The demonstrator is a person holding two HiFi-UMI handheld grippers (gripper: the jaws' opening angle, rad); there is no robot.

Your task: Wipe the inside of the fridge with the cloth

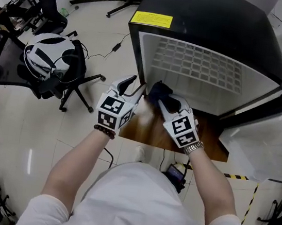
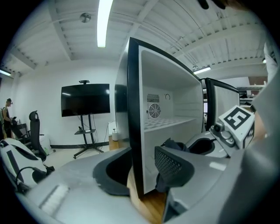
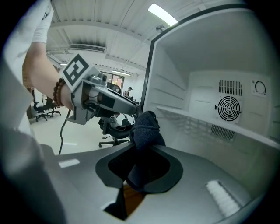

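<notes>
Dark blue cloth [image 3: 146,129] is clamped in my right tongs [image 3: 140,168]. Both jaws are closed on its lower part, and the rest bunches into a wad above and just ahead of the tips. Straight past that wad is the open front of the fridge [image 3: 205,65]. Its white back wall with the round fan grille [image 3: 229,107] lies ahead and to the right of these tongs, and the wire shelf [image 3: 192,124] runs across in front of them. The cloth sits at the lower front of the opening, and I cannot tell whether it touches any inner surface. My left tongs [image 1: 133,86] are close beside the right ones, on their left, with the jaws standing wide apart and gripping nothing. The black front edge of the fridge's side wall stands in line with their gap, one jaw towards the outside and the other towards the white interior, with neither pad pressing on it. Beneath both tongs is the wooden tabletop [image 1: 151,132] that carries the fridge. The fridge door [image 1: 266,145] hangs open off to the right of my right tongs.
</notes>
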